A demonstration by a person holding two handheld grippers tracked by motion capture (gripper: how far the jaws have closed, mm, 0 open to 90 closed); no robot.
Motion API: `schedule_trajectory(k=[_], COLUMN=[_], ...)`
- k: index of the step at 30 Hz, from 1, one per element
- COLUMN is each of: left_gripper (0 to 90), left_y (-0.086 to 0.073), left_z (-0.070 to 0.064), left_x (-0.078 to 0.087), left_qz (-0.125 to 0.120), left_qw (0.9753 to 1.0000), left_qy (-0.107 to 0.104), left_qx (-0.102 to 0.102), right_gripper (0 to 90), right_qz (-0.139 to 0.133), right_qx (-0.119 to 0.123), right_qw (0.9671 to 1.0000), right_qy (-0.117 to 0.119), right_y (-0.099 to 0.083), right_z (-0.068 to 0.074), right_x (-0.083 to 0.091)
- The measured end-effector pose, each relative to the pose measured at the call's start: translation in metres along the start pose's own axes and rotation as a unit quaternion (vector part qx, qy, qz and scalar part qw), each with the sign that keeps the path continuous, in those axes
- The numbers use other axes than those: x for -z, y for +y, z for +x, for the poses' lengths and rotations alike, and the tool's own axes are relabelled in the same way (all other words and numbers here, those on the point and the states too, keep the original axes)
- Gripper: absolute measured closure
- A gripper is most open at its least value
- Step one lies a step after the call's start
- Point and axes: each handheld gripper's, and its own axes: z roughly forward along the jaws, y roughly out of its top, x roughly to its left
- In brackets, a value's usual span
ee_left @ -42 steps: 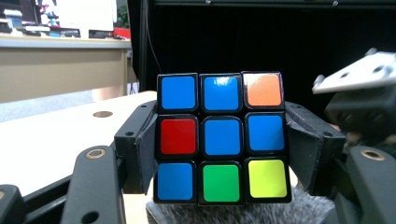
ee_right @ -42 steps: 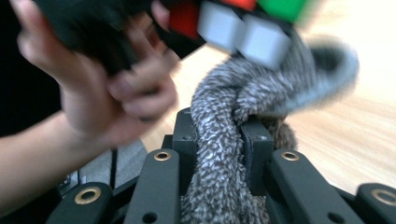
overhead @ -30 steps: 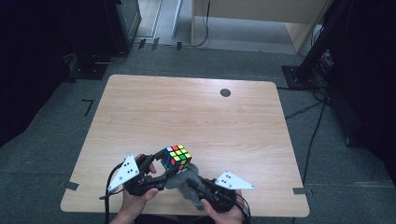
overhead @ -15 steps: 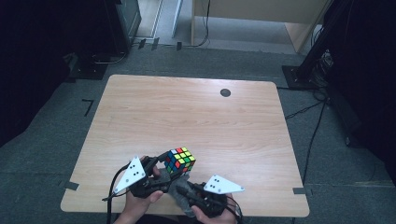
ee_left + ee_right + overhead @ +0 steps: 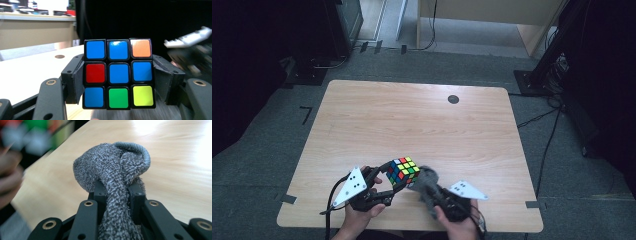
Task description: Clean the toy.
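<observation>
The left gripper [image 5: 388, 179] clamped the puzzle cube [image 5: 403, 170] above the table's [image 5: 422, 120] near edge; the right gripper [image 5: 426, 186] pinched a grey cloth [image 5: 428, 178] just right of it. Wiping seemed underway; next, press cloth onto a face.

In the left gripper view the puzzle cube [image 5: 119, 74] covers the inner faces of the fingers [image 5: 75, 78] on both sides, and the other gripper [image 5: 190, 53] off to the right is smeared by motion blur, its bottom lost at the picture's edge. In the right gripper view the grey cloth [image 5: 113, 178] hides the pinch between the fingers [image 5: 136, 201] and runs off the bottom edge, while coloured patches [image 5: 32, 135] at upper left are too blurred to read. In the high view both forearms are cut off by the bottom edge.
</observation>
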Motion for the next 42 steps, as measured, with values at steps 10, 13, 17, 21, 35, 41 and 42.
schedule_trajectory(k=[10,13,17,21,35,41,42], left_gripper=[34.2,34.3,34.3,34.3,34.3,34.4,34.3], left_y=[-0.003,-0.003,0.000,-0.001,-0.008,-0.005,-0.004], left_z=[-0.008,-0.010,-0.005,-0.004,-0.010,-0.009,-0.007], left_x=[-0.004,-0.005,-0.001,-0.001,-0.010,-0.007,-0.006], left_qz=[0.007,0.009,-0.002,0.000,0.020,0.010,0.007], left_qw=[0.9999,0.9998,0.9998,0.9997,0.9991,0.9991,0.9990], left_qy=[0.012,0.017,0.019,0.023,0.035,0.040,0.042], left_qx=[-0.002,-0.004,0.006,0.008,0.014,0.009,0.012], right_gripper=[75.0,75.1,75.1,75.1,74.2,74.3,74.3], right_qz=[-0.059,-0.053,-0.046,-0.048,-0.024,-0.034,-0.035], right_qx=[0.067,0.048,0.015,-0.007,0.095,0.032,0.030], right_qw=[0.9915,0.9944,0.9985,0.9984,0.9908,0.9980,0.9986], right_qy=[0.094,0.078,0.027,-0.027,0.093,0.041,0.028], right_y=[0.006,0.006,0.003,0.003,0.000,0.002,0.003], right_z=[0.067,0.057,0.031,0.004,0.066,0.035,0.028], right_x=[0.002,0.000,0.000,0.004,-0.009,-0.005,-0.004])
